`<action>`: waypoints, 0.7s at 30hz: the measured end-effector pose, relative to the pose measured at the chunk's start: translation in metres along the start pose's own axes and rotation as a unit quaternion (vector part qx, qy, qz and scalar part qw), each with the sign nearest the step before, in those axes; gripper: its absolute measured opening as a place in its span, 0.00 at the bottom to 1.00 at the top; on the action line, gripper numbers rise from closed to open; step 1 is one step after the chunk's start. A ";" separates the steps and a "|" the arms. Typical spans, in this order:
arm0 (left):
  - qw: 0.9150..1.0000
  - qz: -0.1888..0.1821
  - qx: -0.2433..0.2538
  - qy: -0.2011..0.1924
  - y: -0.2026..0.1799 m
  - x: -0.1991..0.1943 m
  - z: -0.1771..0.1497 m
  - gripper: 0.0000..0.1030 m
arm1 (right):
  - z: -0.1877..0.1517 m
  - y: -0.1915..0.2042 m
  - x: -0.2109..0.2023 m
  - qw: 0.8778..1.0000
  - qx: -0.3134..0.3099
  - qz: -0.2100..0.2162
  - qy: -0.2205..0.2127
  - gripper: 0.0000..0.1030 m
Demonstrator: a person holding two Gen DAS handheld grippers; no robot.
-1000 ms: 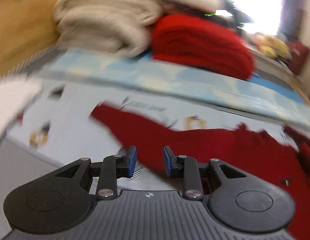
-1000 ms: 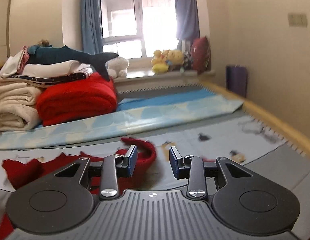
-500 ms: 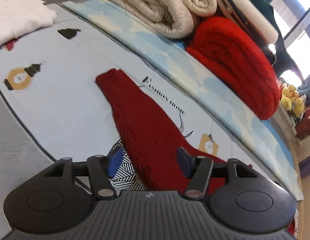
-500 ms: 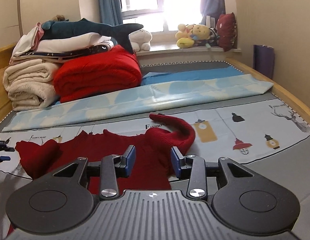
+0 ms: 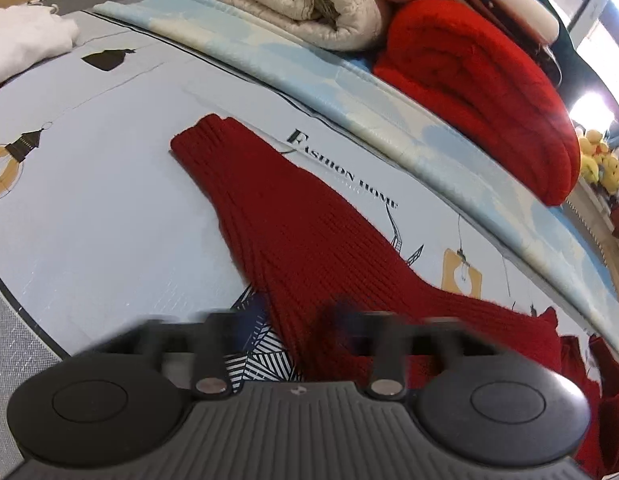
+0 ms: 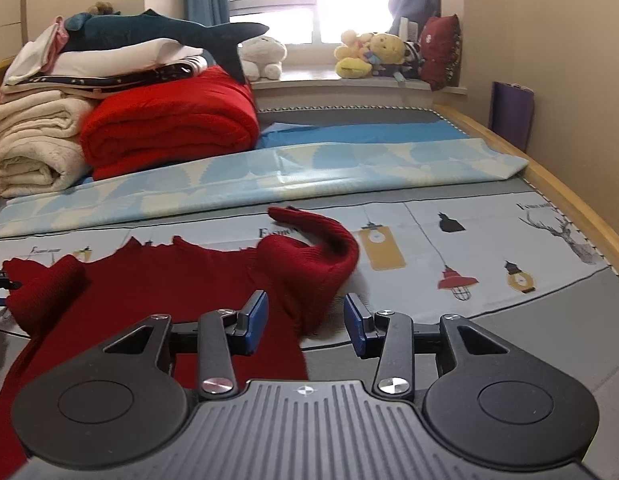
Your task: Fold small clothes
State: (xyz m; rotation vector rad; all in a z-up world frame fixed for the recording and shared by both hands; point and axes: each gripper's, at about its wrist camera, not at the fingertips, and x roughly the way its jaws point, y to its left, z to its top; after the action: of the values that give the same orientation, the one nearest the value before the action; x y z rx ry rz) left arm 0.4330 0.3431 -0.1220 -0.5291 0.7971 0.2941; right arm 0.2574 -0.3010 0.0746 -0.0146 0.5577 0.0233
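Observation:
A small dark red knitted sweater (image 6: 181,280) lies spread on the printed mat. Its left sleeve (image 5: 269,208) stretches straight out, cuff at the far end. Its right sleeve (image 6: 321,244) curls back in a hook. My left gripper (image 5: 293,320) is open and blurred, its fingers straddling the base of the left sleeve. My right gripper (image 6: 305,320) is open and empty, hovering just above the sweater's right side near the curled sleeve.
Folded cream blankets (image 6: 33,148) and a red blanket (image 6: 169,124) are stacked at the back left, a plush shark (image 6: 157,32) on top. A white garment (image 5: 25,44) lies at far left. A wooden bed rail (image 6: 569,196) runs along the right.
My left gripper has opened wider and moved down over the left sleeve's base, jaws now blurred. My right gripper has moved closer over the sweater's right side and opened wider.

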 end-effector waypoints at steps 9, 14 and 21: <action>0.998 0.005 0.006 -0.059 -0.044 -0.068 0.020 0.12 | -0.002 0.013 0.010 0.999 -0.040 -0.011 0.023 0.42; 0.995 -0.036 0.019 -0.093 -0.091 -0.147 0.025 0.10 | -0.004 0.029 0.020 0.996 -0.073 -0.012 0.045 0.42; 0.985 -0.104 0.104 -0.086 -0.167 -0.203 -0.030 0.10 | -0.006 0.051 0.017 0.994 -0.098 0.018 0.046 0.42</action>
State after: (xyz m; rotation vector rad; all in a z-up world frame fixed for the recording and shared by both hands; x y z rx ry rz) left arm 0.3533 0.1771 0.0677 -0.3799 0.5899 0.0604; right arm 0.2673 -0.2498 0.0602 -0.1971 0.6467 0.1120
